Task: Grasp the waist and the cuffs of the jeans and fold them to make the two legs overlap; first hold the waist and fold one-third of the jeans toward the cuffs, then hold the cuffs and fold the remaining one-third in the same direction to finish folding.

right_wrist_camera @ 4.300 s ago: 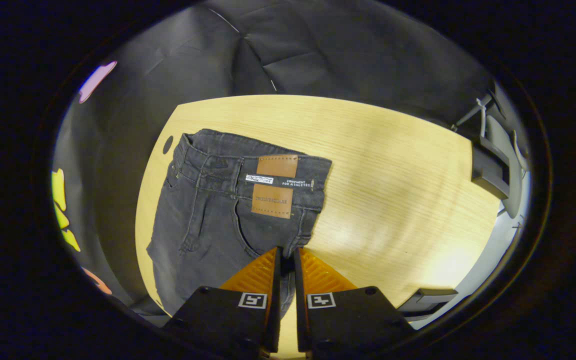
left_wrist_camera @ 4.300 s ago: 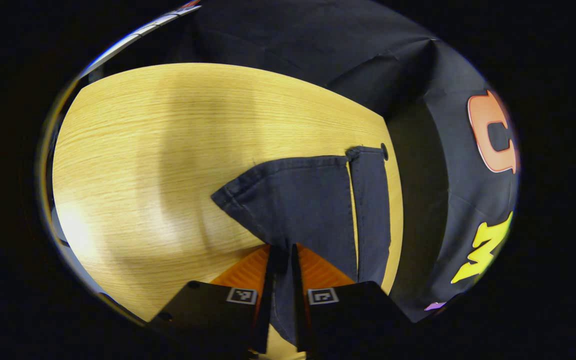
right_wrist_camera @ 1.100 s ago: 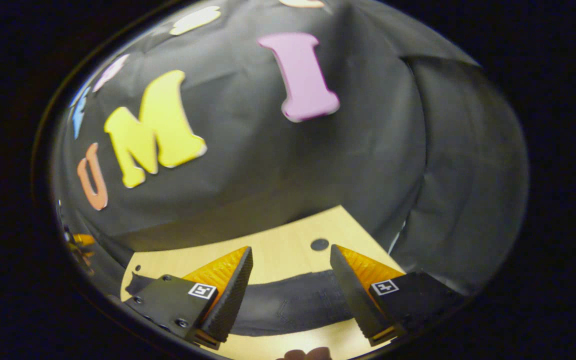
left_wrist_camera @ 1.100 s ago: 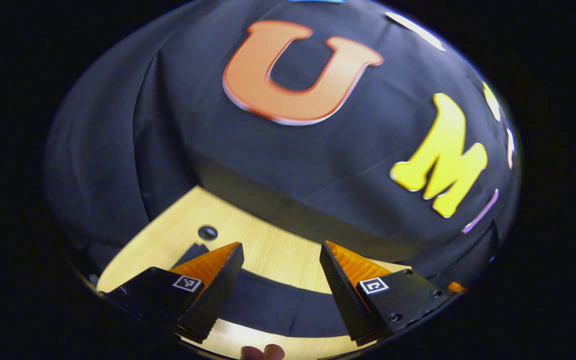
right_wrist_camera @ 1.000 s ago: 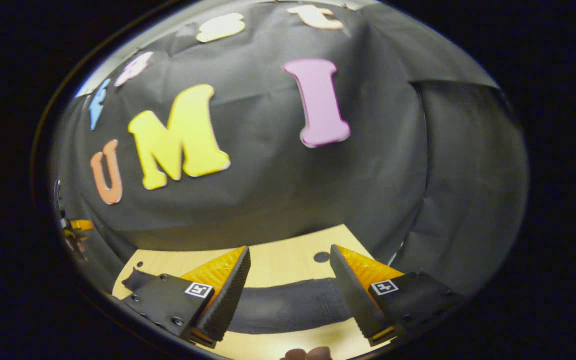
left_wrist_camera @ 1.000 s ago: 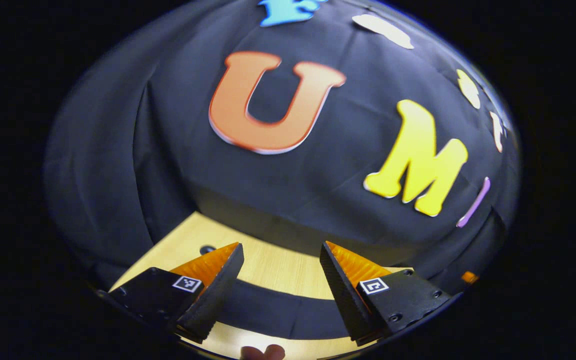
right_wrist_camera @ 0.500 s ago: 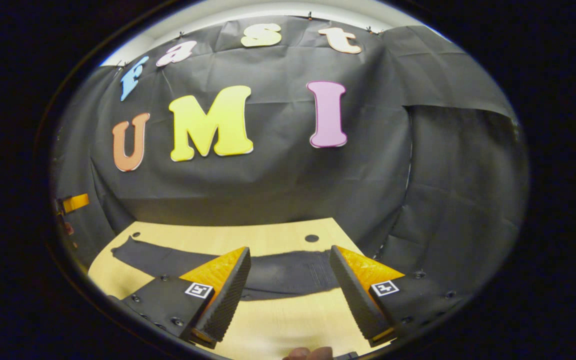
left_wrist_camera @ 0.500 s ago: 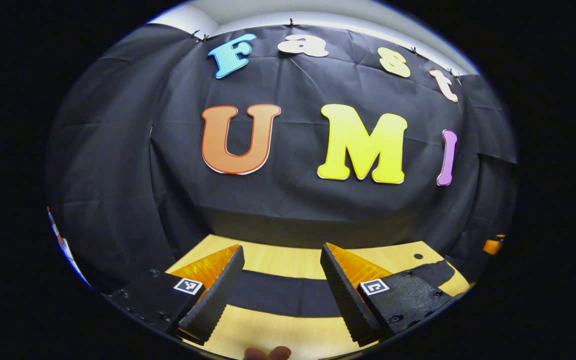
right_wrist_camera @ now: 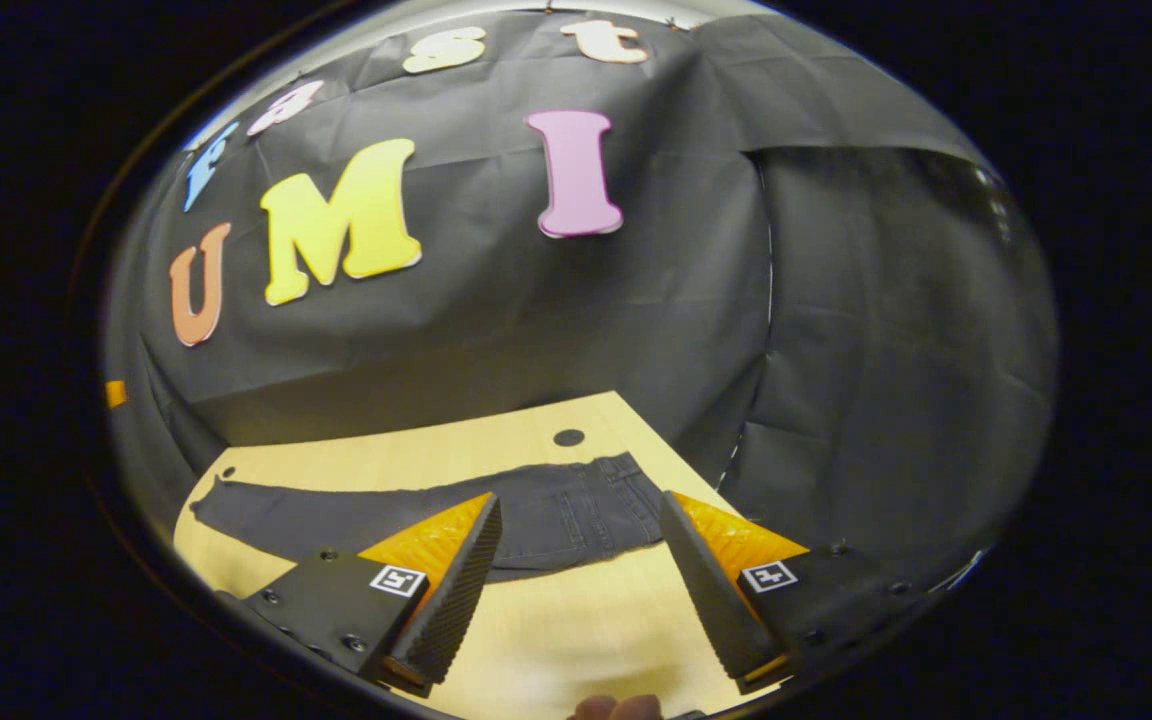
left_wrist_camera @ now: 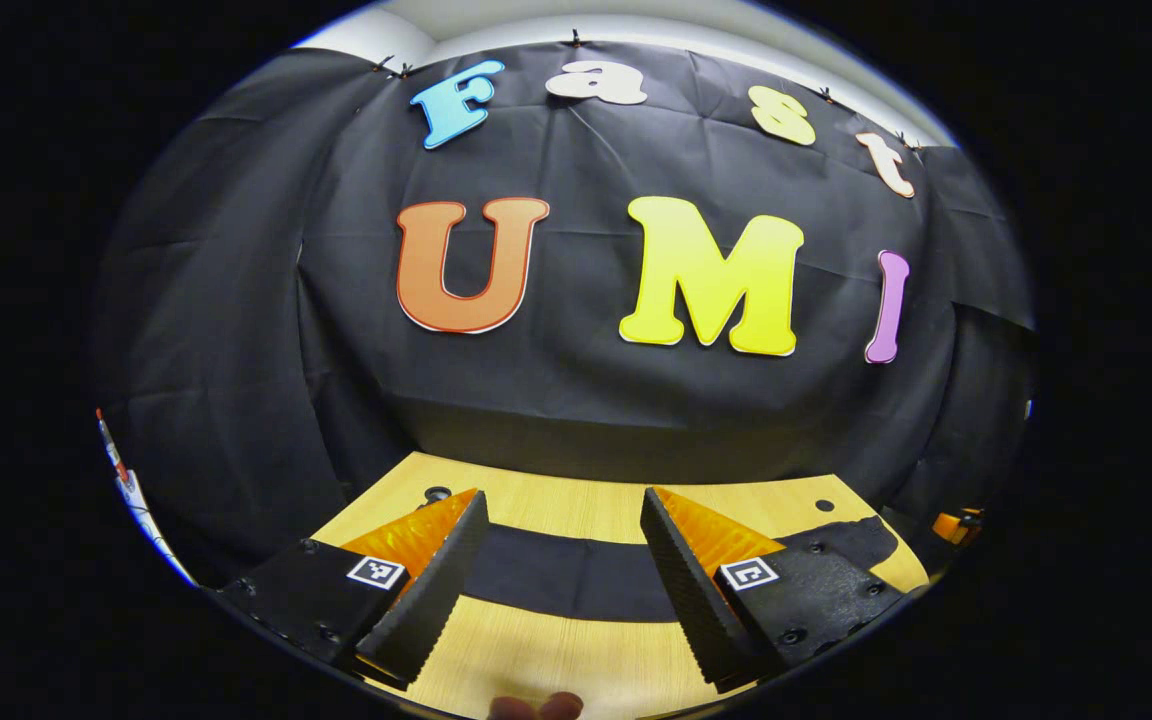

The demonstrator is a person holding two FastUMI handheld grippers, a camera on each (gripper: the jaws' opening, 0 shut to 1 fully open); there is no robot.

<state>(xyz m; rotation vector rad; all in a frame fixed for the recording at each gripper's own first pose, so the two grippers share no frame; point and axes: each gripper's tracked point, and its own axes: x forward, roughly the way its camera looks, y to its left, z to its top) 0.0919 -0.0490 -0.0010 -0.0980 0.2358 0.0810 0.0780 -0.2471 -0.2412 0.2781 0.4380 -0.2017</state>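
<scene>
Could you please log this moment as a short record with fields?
jeans: lying flat on the table, legs overlapped lengthwise, no thirds fold yet
waist: at the right end in the right gripper view
left tongs: open, above the table, holding nothing
right tongs: open, above the table, holding nothing
table hole: behind the waist
</scene>
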